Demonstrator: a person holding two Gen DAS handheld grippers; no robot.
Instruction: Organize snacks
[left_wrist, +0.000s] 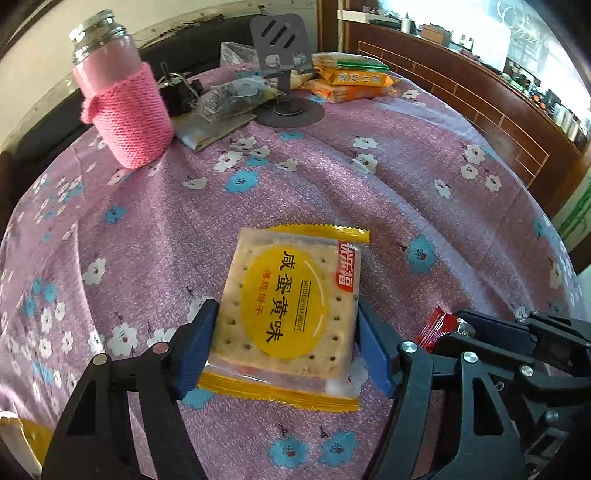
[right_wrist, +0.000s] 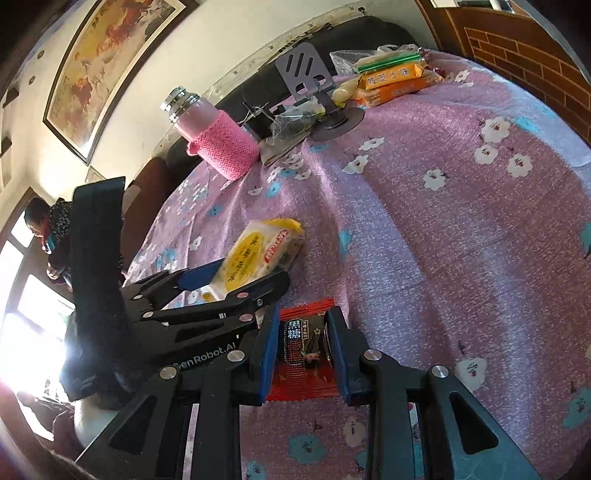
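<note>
The red snack packet (left_wrist: 434, 328) is mostly hidden behind the right gripper (left_wrist: 454, 328); the far orange packets' (left_wrist: 354, 83) print is too small to read.

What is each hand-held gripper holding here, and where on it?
Left hand-held gripper: the yellow biscuit packet, pads against its two side edges near the lower end. Right hand-held gripper: the red snack packet, clamped across its sides.
</note>
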